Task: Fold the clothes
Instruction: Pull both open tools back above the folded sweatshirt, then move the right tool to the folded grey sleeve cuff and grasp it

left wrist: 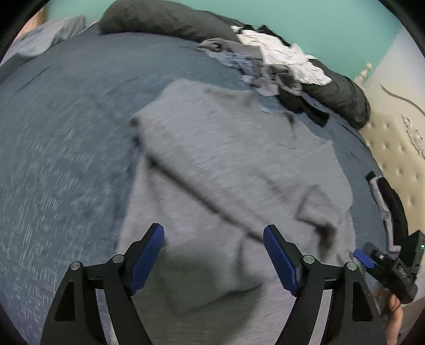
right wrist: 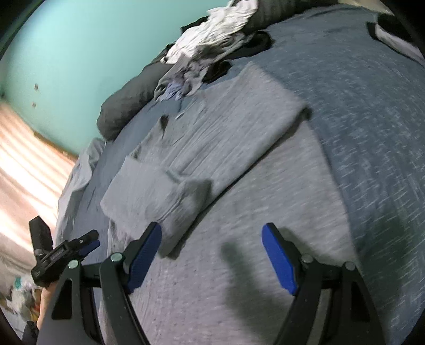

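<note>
Grey garment (left wrist: 233, 169) spread flat on the blue bedspread (left wrist: 66, 132), one side apparently folded over, though blur softens the edges. Left gripper (left wrist: 213, 254) above its near part, jaws wide apart, holding nothing. Right gripper (right wrist: 212, 253) likewise spread and empty over the same cloth. Pile of unfolded clothes (left wrist: 268, 61) against the dark pillows (left wrist: 164, 18). Only from the left wrist: tufted headboard (left wrist: 398, 148). Only from the right wrist: floor (right wrist: 24, 164) beside the bed.
</note>
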Demonstrator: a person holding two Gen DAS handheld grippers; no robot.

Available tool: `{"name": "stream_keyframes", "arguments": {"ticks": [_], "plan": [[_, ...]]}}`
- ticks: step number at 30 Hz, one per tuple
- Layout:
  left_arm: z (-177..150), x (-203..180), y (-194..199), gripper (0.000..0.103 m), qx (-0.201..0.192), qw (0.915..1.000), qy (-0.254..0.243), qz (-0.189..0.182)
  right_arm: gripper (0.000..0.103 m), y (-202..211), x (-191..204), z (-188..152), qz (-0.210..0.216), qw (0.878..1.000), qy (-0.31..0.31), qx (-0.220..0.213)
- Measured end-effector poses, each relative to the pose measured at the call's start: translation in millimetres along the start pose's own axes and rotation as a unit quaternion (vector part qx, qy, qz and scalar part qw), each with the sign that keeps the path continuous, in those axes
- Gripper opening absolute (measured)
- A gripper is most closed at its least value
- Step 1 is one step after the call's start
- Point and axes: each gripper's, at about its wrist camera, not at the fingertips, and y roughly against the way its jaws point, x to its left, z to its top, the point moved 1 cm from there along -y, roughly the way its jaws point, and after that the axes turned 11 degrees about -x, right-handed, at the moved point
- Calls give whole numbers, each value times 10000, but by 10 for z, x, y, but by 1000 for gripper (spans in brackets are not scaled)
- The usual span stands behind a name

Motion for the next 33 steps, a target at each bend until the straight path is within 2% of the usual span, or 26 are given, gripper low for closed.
{"name": "stream_keyframes", "arguments": {"ticks": [6, 9, 19, 28, 33], "plan": [[-147, 385, -48, 81, -153, 9991, 386, 69, 79, -54, 492, -35, -152, 9968, 789, -13], [-198, 411, -59, 82, -169, 9994, 312, -29, 79, -127, 707, -5, -322, 9931, 1126, -7], [-128, 452, 28, 84, -239, 9992, 201, -259, 79, -495, 1100, -59, -808, 9825, 1646, 324], [-163, 575, 43, 85, -248, 9984, 387, -327, 79, -741, 1097, -234, -1441, 9641, 2155, 570], [-148, 590, 70, 87, -337, 9974, 483, -418, 79, -697, 816, -173, -1923, 9621, 1901, 359]]}}
